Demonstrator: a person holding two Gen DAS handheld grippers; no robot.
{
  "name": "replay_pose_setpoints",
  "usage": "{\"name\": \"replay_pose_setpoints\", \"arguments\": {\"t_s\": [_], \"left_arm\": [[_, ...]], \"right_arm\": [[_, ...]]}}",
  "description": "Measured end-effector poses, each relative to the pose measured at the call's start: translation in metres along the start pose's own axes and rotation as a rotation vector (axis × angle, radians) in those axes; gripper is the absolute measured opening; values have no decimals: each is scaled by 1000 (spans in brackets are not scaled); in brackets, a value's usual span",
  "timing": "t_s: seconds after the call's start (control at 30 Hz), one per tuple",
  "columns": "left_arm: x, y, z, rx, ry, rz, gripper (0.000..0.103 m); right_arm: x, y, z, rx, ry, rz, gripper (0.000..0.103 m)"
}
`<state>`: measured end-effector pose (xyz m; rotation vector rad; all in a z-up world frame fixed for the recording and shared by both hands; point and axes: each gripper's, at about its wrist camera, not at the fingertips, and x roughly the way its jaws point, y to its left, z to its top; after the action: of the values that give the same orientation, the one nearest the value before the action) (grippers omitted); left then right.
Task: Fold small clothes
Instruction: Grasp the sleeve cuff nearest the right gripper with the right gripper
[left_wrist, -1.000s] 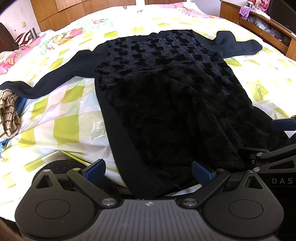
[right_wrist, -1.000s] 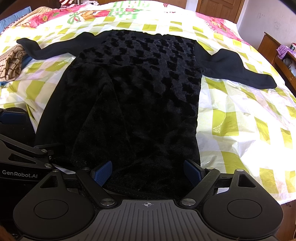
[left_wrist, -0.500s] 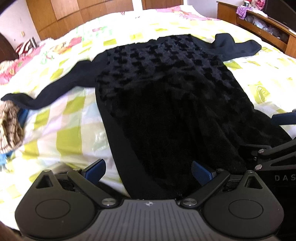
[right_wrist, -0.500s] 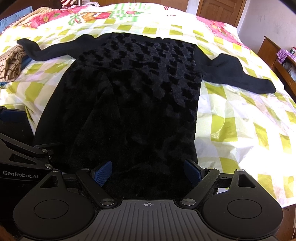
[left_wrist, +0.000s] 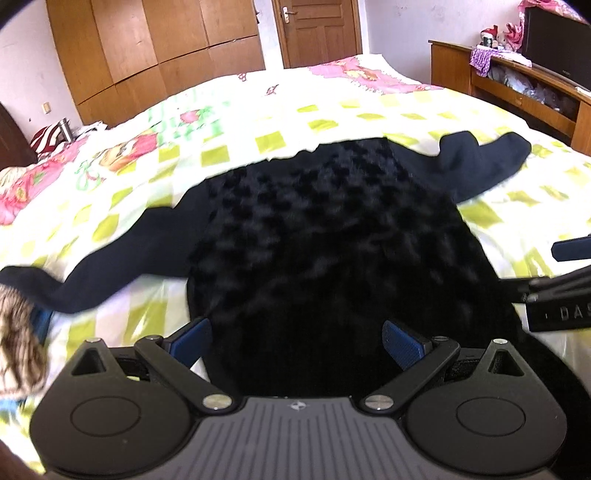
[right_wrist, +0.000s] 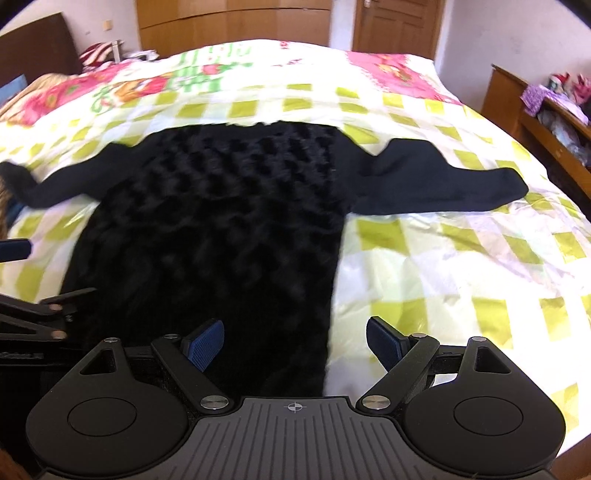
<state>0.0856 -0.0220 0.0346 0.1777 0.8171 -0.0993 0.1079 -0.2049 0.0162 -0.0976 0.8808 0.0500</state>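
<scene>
A black long-sleeved top with a fuzzy checked front lies flat on the bed, sleeves spread left and right; it also shows in the right wrist view. My left gripper is open, its blue pads on either side of the top's lower left part. My right gripper is open over the lower right edge of the top. Each gripper shows at the other view's edge. Whether the pads touch the cloth is hidden.
The bed has a yellow-green checked plastic cover over a floral sheet. A brown striped cloth lies at the left. A wooden shelf unit stands right, wardrobes and a door behind.
Both grippers have risen and tilted up, so the room's far wall and door have come into view. The top lies much as before. Both stay open.
</scene>
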Motion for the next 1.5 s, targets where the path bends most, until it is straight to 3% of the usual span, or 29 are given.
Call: {"name": "replay_pose_setpoints", "arguments": {"t_s": [0.27,0.5,0.73,1.03,1.4,1.5], "left_arm": [[54,-27,58,54,-26,-38,103],[94,-58,90,88,-30,-87,103],[121,-85,104,115,-19,-107,103],[150,-111,113,127,-17,-127,103],[164,-133,120,155,-93,-128,103],[166,-138,120,173,-104,-121,103]], "right_arm": [[64,-63,52,133,-17,-95,85],[102,-94,70,182,-11,-155,85],[121,-108,77,207,-18,-151,84],[141,-157,82,329,-39,-160,85],[150,-229,76,587,-138,-108,84],[157,-243,81,638,-161,-87,68]]}}
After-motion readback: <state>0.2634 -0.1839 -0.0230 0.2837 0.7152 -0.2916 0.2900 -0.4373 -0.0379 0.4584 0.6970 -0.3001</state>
